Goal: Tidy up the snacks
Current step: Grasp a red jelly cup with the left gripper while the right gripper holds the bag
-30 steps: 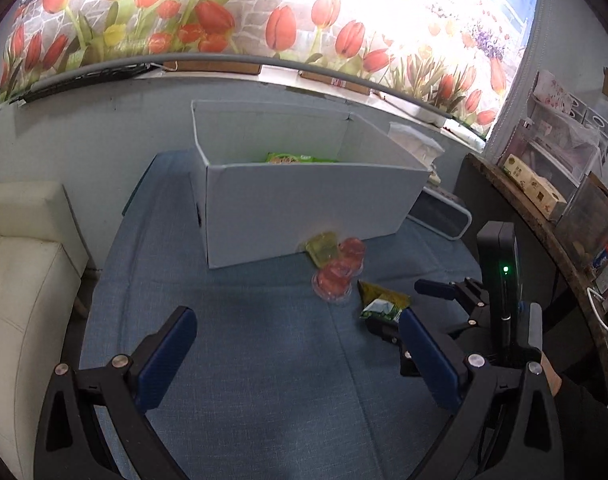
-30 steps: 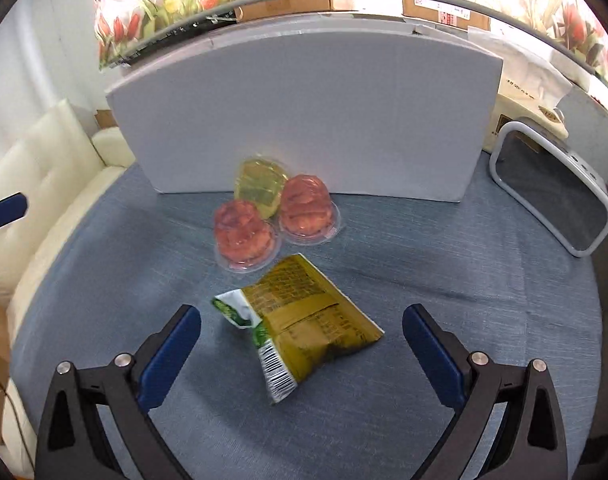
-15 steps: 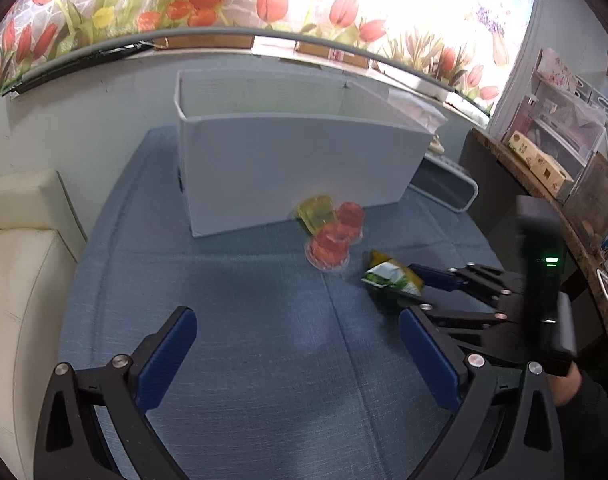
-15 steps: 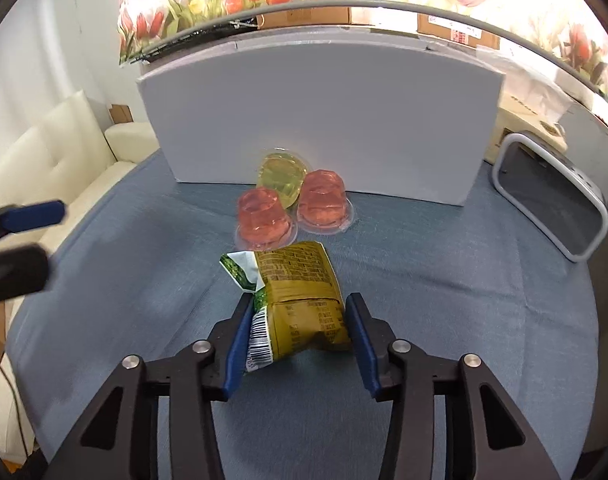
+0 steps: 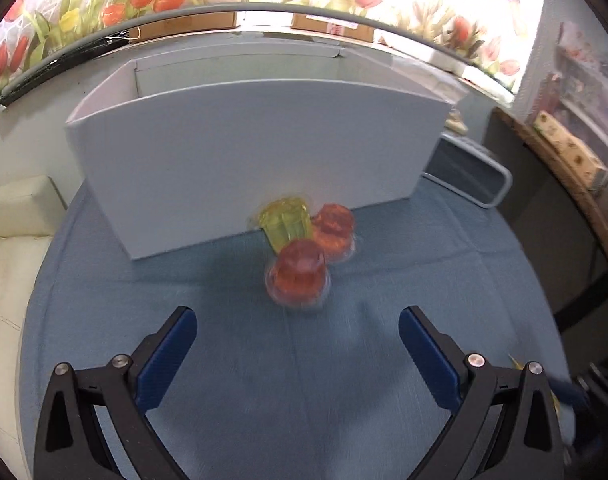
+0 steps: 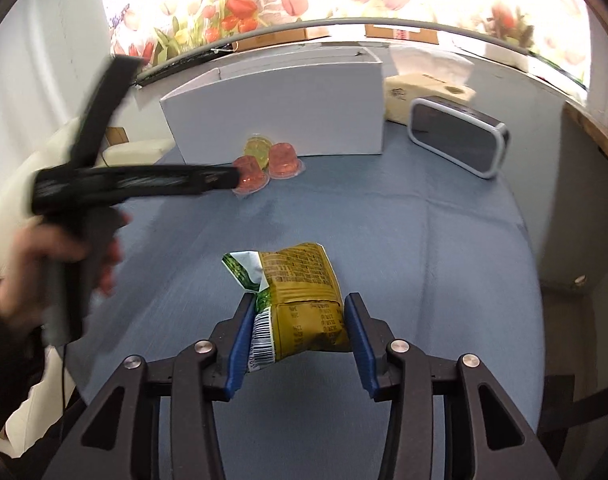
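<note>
Three jelly cups stand against the front wall of the white box (image 5: 244,152): a near red cup (image 5: 298,276), a far red cup (image 5: 333,228) and a yellow cup (image 5: 286,224). My left gripper (image 5: 296,320) is open, its blue pads spread just short of the near red cup. The right wrist view shows the left gripper (image 6: 232,178) with its tip reaching the cups (image 6: 252,172). My right gripper (image 6: 300,308) is shut on a yellow-green snack bag (image 6: 300,280), held above the blue cloth (image 6: 383,240). The box's inside is hidden.
A grey-framed flat device (image 6: 459,140) lies right of the box, with a tissue box (image 6: 423,92) behind it. A cream sofa (image 5: 8,240) borders the table's left, and a wooden shelf (image 5: 563,152) its right. A hand (image 6: 44,264) holds the left gripper.
My right gripper closed on the snack bag and drew it back from the cups, off the cloth. My left gripper moved forward and lower, up to the jelly cups.
</note>
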The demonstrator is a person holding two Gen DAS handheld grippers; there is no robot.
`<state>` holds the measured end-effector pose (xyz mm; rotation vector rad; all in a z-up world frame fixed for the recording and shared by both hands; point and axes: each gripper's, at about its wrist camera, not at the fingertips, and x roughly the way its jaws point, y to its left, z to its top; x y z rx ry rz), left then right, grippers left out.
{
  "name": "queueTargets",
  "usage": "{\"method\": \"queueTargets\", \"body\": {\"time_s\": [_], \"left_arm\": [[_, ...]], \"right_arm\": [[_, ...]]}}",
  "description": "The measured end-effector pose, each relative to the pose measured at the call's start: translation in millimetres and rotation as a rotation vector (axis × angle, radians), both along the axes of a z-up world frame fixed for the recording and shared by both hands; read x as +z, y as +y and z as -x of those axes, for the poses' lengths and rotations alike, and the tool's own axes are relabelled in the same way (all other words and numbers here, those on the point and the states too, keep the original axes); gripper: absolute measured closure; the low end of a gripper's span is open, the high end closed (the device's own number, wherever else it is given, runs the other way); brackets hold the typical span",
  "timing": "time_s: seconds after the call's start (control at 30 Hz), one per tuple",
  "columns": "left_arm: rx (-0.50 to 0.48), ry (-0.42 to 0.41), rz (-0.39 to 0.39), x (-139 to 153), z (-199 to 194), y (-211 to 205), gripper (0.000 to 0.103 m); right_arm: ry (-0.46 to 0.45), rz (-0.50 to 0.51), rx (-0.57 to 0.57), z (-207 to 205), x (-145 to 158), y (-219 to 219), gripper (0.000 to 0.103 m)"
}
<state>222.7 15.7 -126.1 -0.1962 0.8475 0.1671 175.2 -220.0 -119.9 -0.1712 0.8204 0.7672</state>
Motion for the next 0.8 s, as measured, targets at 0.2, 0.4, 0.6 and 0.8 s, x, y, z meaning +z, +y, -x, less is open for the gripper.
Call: {"method": "queueTargets", "body": {"time_s": [0.2,0.4,0.6,0.8], "left_arm": [[0.038,0.064,-0.008,-20.9,-39.5,-1.1,0.000],[0.064,0.073,-0.014,-25.6,-45.9,3.7,0.017],[0.023,0.061,0.000,-21.0,-39.9,0.8,0.056],[-0.009,0.012,0.010,-8.7,-27.5,0.5,0.056]], "right_arm": [[-0.026,-0.016,-0.013,14.2,8.1,-17.6,0.061],[-0.021,-0.029,-0.007,15.2,4.0,-23.5,0.064],[-0.004,-0.064,-0.011,10.1,1.9,-20.9,0.066],[-0.010,-0.068,0.001,12.3,3.5,-15.3,0.066]]}}
